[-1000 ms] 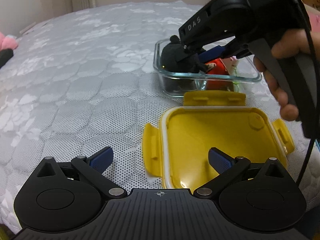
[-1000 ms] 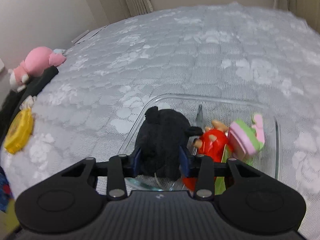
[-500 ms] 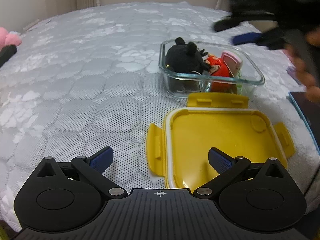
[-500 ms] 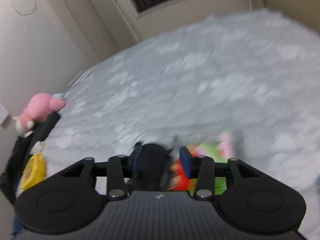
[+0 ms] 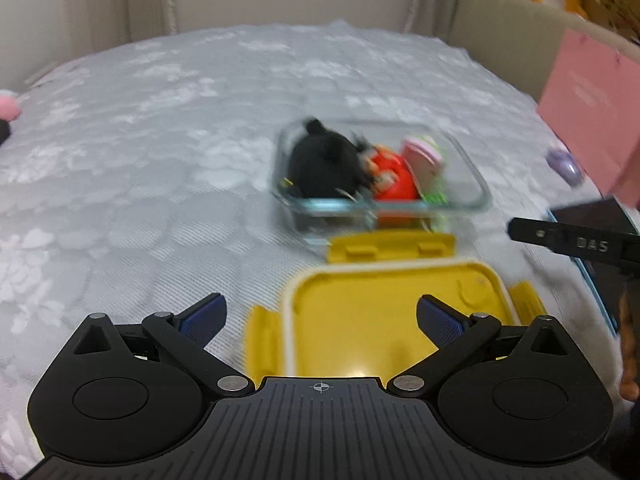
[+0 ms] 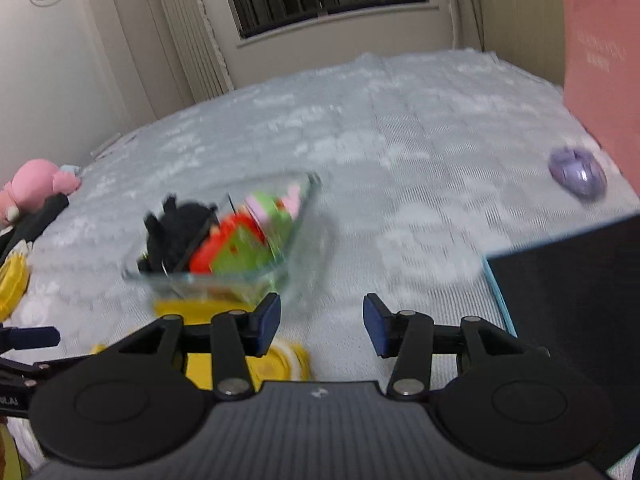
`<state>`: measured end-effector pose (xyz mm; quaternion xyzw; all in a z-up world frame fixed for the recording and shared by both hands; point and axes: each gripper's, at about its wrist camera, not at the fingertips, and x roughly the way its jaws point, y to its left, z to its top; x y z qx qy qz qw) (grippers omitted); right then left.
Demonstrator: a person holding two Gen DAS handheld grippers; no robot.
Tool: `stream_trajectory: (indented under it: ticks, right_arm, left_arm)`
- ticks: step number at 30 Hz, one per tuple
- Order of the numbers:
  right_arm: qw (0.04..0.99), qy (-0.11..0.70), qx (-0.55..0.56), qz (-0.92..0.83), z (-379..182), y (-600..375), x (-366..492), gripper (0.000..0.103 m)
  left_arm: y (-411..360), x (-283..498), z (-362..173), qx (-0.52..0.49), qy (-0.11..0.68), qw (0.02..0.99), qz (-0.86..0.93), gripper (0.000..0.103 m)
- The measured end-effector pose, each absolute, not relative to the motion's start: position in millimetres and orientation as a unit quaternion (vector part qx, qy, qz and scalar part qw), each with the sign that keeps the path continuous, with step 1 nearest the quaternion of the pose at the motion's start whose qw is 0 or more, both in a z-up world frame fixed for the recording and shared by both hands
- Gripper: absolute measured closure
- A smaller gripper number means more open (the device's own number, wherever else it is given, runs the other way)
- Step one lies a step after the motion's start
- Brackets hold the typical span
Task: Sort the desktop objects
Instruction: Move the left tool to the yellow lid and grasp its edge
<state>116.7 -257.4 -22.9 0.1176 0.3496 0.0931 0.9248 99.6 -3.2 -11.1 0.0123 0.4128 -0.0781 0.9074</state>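
Observation:
A glass container point(image 5: 478, 188) stands on the white quilted bed, holding a black plush point(image 5: 324, 164), a red toy point(image 5: 394, 180) and a pink-and-green toy point(image 5: 424, 156). Its yellow lid point(image 5: 392, 312) lies upside down just in front of it. My left gripper point(image 5: 320, 316) is open, its fingers spread over the lid's near left part with nothing held. In the right wrist view my right gripper point(image 6: 322, 320) hangs to the right of the container point(image 6: 310, 196); its jaws are opening and only bare bed shows between them. The black plush point(image 6: 176, 228) lies inside the glass.
A purple mouse point(image 6: 578, 174) lies far right beside a pink box point(image 5: 592, 120). A dark flat pad with a blue edge point(image 6: 568, 288) lies at the right. A pink plush point(image 6: 32, 188) and a yellow object point(image 6: 12, 288) sit at the bed's left edge.
My right gripper let go of the black plush inside the container, lifted out and swung right and back. The left gripper stayed open and drew back slightly from the lid.

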Motion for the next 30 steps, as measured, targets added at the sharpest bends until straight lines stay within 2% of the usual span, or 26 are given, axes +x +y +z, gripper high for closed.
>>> stream_trajectory:
  ticks: [4, 6, 11, 17, 30]
  right_arm:
    - [0.916, 0.363, 0.138, 0.099, -37.0, -264.1, 108.5, 0.044]
    - [0.912, 0.370, 0.146, 0.101, -43.5, -268.0, 98.6, 0.031]
    - [0.913, 0.373, 0.127, 0.101, -49.9, -266.8, 79.9, 0.031]
    - [0.916, 0.373, 0.117, 0.094, -51.1, -260.8, 77.8, 0.030]
    - [0.924, 0.363, 0.079, 0.095, -59.2, -245.7, 74.3, 0.019]
  left_arm:
    - [-23.4, 90.7, -21.4, 0.057, 0.427, 0.899, -0.086, 0.000]
    - [-31.5, 84.2, -24.7, 0.087, 0.423, 0.897, -0.088, 0.000]
    - [-44.3, 72.4, -32.6, 0.146, 0.413, 0.894, -0.092, 0.000]
    - [-41.4, 71.1, -37.4, 0.141, 0.423, 0.891, -0.087, 0.000]
    - [-34.1, 78.1, -41.5, 0.118, 0.435, 0.889, -0.081, 0.000]
